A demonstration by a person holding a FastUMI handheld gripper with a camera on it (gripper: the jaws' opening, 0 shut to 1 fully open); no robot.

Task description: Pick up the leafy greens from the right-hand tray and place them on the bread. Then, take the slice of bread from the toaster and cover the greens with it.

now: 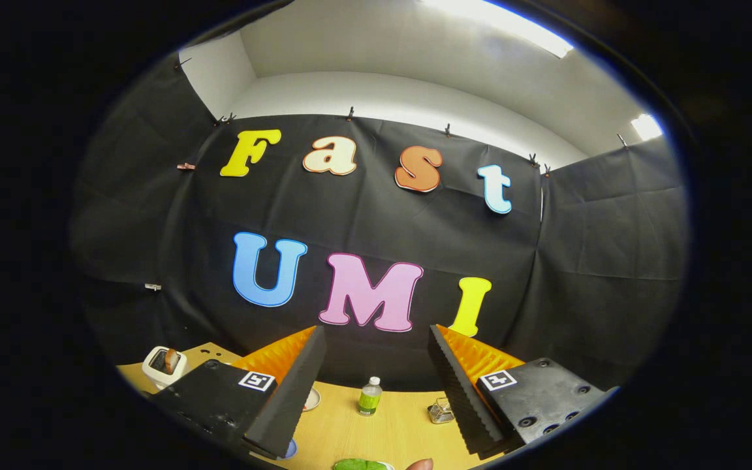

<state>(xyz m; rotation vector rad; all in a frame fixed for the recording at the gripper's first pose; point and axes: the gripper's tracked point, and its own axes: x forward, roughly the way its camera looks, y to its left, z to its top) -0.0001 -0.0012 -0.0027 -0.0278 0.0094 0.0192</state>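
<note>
The hand-held gripper [376, 391] is up high and pitched nearly level, looking more at the booth's black cloth wall than down at the worktop [395, 427], and its two fingers are spread wide with nothing between them, fully released. Through that gap, beyond the tips, a small green bottle [370, 396] with a white cap stands upright on the wood, and just to its right, close against the right finger, sits a little wire basket [441, 411]. Off past the left finger, at the far left corner of the worktop, there's the white toaster [164, 366], and a brown slice of bread [171, 360] is poking up out of its slot. A sliver of a white plate [312, 399] peeks out from behind the left finger's inner edge; what lies on it cannot be told. Down low, right below the fingers, the leafy greens [358, 465] show as a bright green clump, and just beside them on the right a person's fingertip [420, 465] edges in. The greens are well apart from the toaster and nowhere near the fingers' grip.
</note>
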